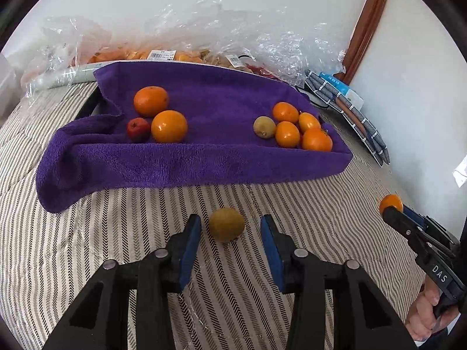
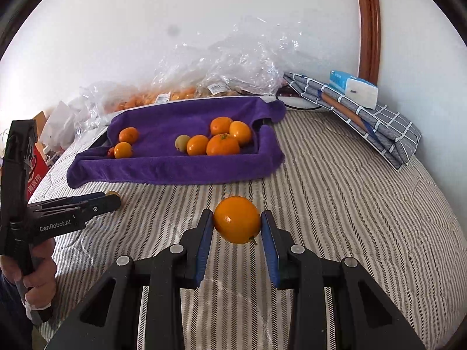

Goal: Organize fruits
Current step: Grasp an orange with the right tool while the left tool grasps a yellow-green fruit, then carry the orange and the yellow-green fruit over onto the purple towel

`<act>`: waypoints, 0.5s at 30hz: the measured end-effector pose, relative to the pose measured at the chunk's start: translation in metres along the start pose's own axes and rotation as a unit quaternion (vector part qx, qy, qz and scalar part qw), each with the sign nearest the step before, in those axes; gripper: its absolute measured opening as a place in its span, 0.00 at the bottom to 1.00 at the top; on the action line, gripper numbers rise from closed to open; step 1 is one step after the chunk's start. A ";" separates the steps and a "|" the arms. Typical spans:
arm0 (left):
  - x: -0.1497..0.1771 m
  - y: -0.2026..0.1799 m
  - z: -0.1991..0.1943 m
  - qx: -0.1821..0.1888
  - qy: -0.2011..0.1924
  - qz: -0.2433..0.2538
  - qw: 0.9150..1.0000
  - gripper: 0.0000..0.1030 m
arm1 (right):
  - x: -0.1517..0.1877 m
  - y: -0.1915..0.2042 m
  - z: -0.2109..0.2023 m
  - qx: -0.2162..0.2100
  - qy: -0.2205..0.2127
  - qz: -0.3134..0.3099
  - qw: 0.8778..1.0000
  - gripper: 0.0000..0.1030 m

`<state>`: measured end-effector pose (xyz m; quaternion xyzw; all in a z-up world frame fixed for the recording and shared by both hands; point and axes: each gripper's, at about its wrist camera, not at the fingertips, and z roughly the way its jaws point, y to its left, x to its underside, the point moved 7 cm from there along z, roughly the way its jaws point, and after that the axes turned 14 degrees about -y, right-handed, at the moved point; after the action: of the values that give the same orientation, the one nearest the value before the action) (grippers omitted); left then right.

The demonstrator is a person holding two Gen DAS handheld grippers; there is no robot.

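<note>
A purple towel [image 1: 204, 160] covers a tray on the striped bed; it also shows in the right wrist view [image 2: 175, 169]. On it lie two oranges [image 1: 168, 126] and a small red fruit [image 1: 137, 129] at the left, and a cluster of oranges [image 1: 287, 134] with a yellow-green fruit [image 1: 264, 127] at the right. My left gripper [image 1: 230, 229] is open, its pads either side of a yellow-green fruit [image 1: 226, 224] on the bed. My right gripper [image 2: 237, 227] is shut on an orange [image 2: 237, 219], held above the bed.
Clear plastic bags [image 1: 175, 38] with more fruit lie behind the tray by the wall. A folded checked cloth [image 2: 364, 119] and a tissue pack [image 2: 353, 87] sit at the back right. The striped bedspread [image 2: 350, 218] spreads in front. A wooden frame [image 2: 369, 23] stands at the wall.
</note>
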<state>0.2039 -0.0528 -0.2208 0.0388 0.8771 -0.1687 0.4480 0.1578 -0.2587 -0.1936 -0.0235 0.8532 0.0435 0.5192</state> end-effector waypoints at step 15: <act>-0.019 0.018 -0.019 -0.013 -0.031 -0.002 0.999 0.24 | -0.012 0.017 0.004 -0.011 -0.014 0.001 1.000 0.32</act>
<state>0.2046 -0.0280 -0.1996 0.0259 0.8648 -0.1598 0.4752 0.1651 -0.2416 -0.1834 -0.0278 0.8452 0.0532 0.5311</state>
